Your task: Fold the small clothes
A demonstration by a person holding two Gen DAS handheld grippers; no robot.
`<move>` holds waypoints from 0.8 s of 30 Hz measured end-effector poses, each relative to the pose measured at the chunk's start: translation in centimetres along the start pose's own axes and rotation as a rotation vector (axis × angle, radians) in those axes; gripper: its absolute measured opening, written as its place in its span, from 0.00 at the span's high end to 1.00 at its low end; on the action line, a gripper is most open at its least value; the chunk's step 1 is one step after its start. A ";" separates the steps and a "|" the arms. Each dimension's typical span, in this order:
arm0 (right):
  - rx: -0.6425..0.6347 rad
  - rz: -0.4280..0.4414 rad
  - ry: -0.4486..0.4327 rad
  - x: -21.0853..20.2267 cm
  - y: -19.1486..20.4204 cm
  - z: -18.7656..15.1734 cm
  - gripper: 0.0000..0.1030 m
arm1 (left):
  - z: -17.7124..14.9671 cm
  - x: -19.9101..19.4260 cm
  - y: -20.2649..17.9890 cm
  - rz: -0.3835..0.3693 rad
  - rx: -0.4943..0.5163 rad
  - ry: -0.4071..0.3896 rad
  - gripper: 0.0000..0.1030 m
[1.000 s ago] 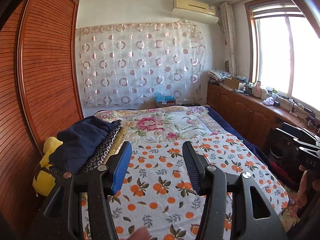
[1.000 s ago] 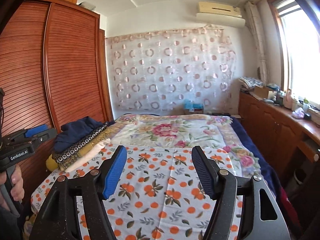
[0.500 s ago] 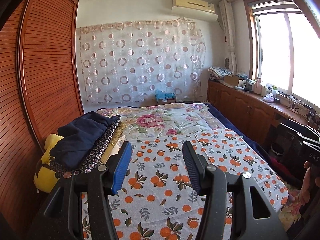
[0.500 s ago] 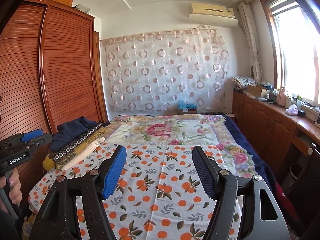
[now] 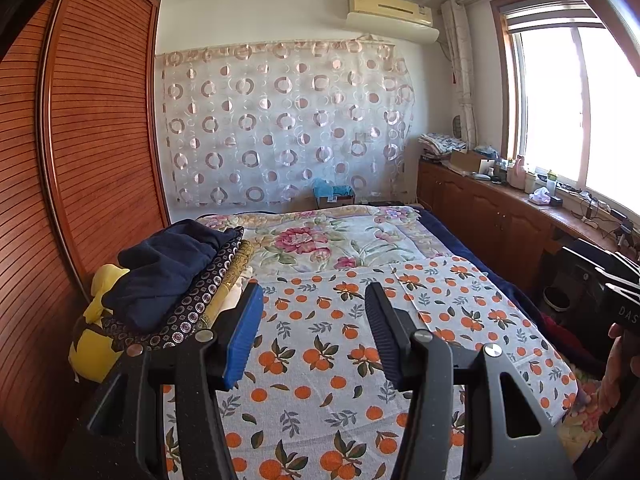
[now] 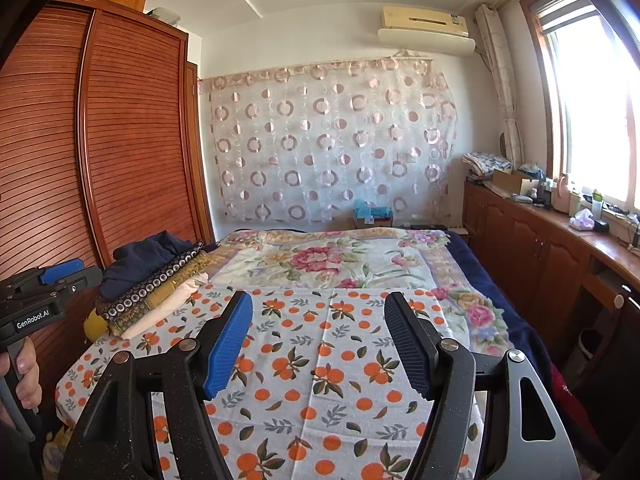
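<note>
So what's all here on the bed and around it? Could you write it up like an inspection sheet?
Surface: bed, orange-print cloth spread flat.
Job's things: stacked clothes at the bed's wardrobe side, dark blue garment on top.
Clutter: bottles, box, tissues on window counter.
Grippers: left hand-held gripper and right hand-held gripper open, empty, above the cloth.
Cables: some on the counter.
Surroundings: wardrobe, curtain, air conditioner.

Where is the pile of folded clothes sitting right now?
The pile of folded clothes lies on the bed's left edge in both wrist views, against the slatted wooden wardrobe, beside the orange-print cloth, with a navy garment on top.
</note>
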State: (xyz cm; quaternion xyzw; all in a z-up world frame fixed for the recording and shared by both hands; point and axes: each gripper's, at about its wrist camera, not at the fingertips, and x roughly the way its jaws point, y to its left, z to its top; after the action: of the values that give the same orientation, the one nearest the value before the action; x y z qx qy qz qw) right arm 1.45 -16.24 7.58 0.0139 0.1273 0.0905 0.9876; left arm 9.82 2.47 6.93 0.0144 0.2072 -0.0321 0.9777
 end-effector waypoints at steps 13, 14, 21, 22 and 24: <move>0.001 -0.002 -0.006 0.1 -1.0 -0.3 0.31 | 0.0 0.0 0.0 0.000 0.000 0.000 0.48; 0.001 -0.003 -0.007 0.2 -1.1 -0.3 0.31 | 0.0 0.0 0.0 0.001 0.001 0.001 0.48; -0.001 -0.001 -0.005 0.3 -1.6 -0.3 0.31 | 0.0 0.0 -0.1 0.000 -0.001 -0.001 0.48; -0.001 0.001 -0.005 0.3 -1.8 -0.4 0.31 | 0.0 0.0 0.0 0.000 0.000 -0.001 0.48; -0.002 0.000 -0.005 0.3 -1.8 -0.3 0.31 | 0.0 0.0 -0.1 -0.001 0.000 -0.001 0.48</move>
State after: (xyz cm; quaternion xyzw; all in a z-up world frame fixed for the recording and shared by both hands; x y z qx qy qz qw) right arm 1.98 -17.96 7.09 0.0134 0.1246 0.0905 0.9880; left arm 9.80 2.42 6.97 0.0141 0.2068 -0.0325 0.9777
